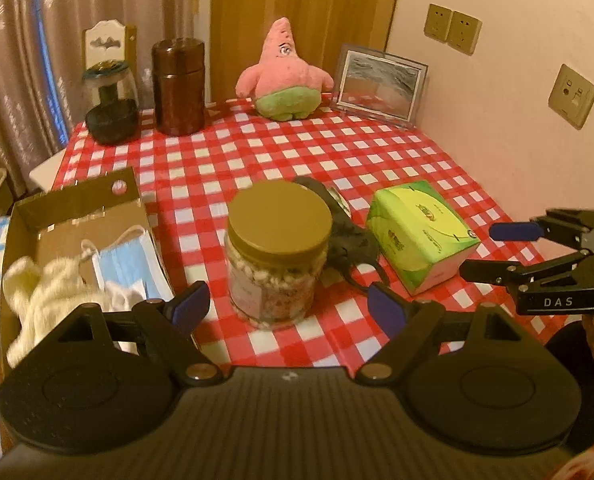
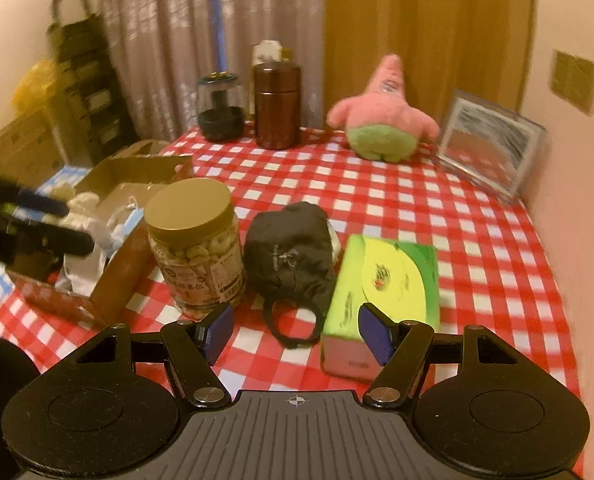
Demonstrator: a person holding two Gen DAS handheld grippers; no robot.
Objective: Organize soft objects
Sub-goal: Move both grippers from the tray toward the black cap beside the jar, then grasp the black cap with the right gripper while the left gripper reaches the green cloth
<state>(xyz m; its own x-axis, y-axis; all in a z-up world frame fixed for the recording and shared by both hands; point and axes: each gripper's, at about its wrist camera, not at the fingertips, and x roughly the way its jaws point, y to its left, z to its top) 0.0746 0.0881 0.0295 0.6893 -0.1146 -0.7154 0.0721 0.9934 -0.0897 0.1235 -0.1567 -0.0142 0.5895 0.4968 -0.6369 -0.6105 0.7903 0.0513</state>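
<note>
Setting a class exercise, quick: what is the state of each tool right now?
Left tool: open, holding nothing, above the nut jar.
Right tool: open, holding nothing, near the black pouch.

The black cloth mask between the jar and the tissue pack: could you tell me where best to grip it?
Probably the ear loop at the near end of the black mask: it lies clear on the tablecloth. Bring the open right gripper down from the near side, since jar and tissue pack crowd its flanks.
</note>
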